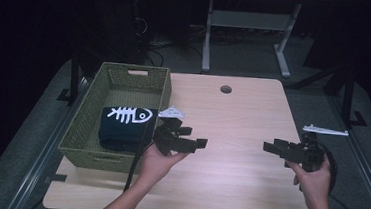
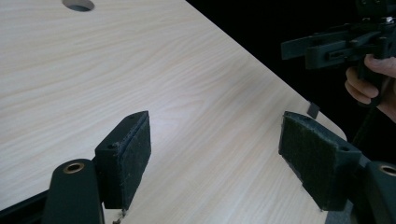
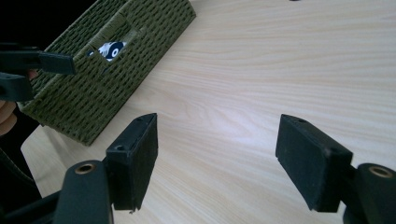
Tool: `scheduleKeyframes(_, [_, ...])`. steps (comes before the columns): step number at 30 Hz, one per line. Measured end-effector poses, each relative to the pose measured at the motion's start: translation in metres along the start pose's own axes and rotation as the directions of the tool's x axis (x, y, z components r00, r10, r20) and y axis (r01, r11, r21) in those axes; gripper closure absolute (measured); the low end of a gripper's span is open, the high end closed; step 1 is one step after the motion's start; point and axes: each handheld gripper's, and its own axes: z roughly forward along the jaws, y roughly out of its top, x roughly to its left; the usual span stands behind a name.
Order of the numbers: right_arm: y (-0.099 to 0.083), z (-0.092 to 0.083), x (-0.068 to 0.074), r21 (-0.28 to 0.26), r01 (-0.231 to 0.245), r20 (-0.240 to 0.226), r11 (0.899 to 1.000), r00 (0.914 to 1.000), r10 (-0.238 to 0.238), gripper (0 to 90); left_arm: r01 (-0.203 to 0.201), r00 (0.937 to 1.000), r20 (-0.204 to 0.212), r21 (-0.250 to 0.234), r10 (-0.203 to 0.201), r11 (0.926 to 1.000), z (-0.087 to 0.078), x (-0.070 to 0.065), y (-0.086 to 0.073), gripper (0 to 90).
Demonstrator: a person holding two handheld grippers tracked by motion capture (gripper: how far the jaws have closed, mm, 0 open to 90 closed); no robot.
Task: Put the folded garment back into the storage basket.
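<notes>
A green woven basket [image 1: 87,127] stands at the table's left and holds a folded dark cloth [image 1: 121,124] printed with a white fish skeleton. The basket's wall [image 3: 93,88] also appears in the right gripper view, with the print peeping through its handle hole. My left gripper [image 1: 201,144] hovers just right of the basket, pointing right, jaws wide apart with nothing between them; its gap [image 2: 215,158] frames bare wood. My right gripper [image 1: 269,146] hovers at the right side, pointing left, also open and empty; between its pads [image 3: 217,158] is only tabletop. The two grippers face each other.
The light wooden table [image 1: 232,118] has a round cable hole [image 1: 226,89] near its far edge. A grey desk frame [image 1: 249,34] and cables stand on the floor beyond. Black cables trail from both grippers toward the near edge.
</notes>
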Motion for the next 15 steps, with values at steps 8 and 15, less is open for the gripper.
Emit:
scheduleKeyframes(8, [-0.019, -0.011, -0.011, -0.007, -0.012, 0.022, 1.0, 0.9997, 0.012, 29.1, -0.033, 0.9994, 0.009, 0.026, 0.033, 0.9991, 0.017, -0.014, -0.007, 24.7])
scheduleKeyframes(15, [-0.047, -0.025, -0.007, -0.039, 0.025, 0.056, 0.999, 0.9982, -0.023, 27.4, -0.072, 0.9971, 0.026, 0.012, 0.072, 0.9973, 0.024, -0.027, -0.021, 24.4])
